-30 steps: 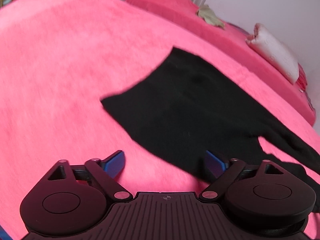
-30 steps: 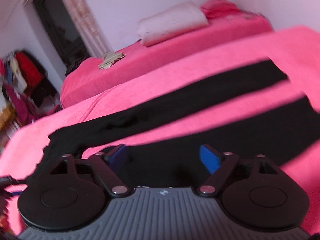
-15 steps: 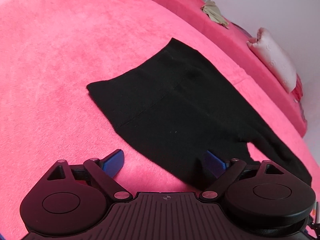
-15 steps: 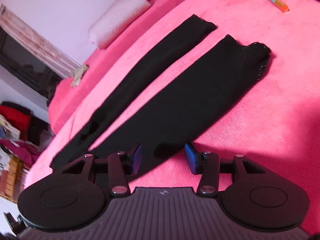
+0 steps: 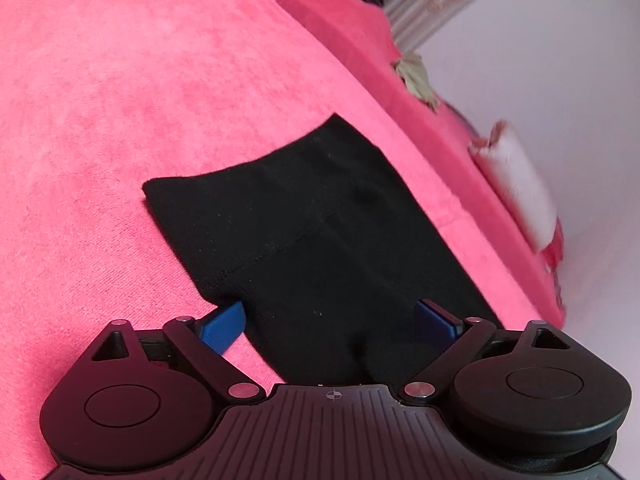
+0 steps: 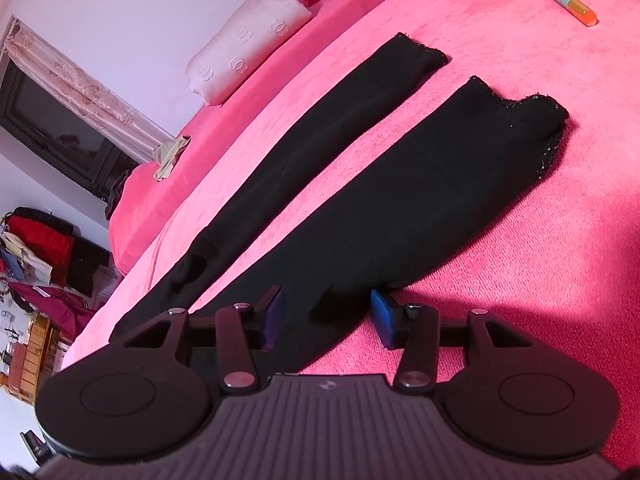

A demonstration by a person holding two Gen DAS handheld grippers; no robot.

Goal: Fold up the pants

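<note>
Black pants lie flat on a pink blanket [image 5: 100, 128]. The left wrist view shows their waist end [image 5: 304, 232]. My left gripper [image 5: 332, 326] is open, low over the near edge of the waist part, with the cloth between its blue fingers [image 5: 224, 324]. The right wrist view shows the two legs [image 6: 400, 208] spread apart, cuffs far away. My right gripper [image 6: 326, 318] is open over the near leg's edge, with cloth between its fingers [image 6: 382, 316]; the jaws stand narrower than the left's.
A white pillow [image 6: 248, 60] and a beige cloth [image 6: 170, 156] lie on the pink bed behind. A teal and orange marker [image 6: 568, 2] lies on the blanket at far right. Clothes and furniture stand at far left [image 6: 40, 248].
Both grippers moved closer to the pants. The left came down over the waist edge. The right swung over the near leg and narrowed its jaws.
</note>
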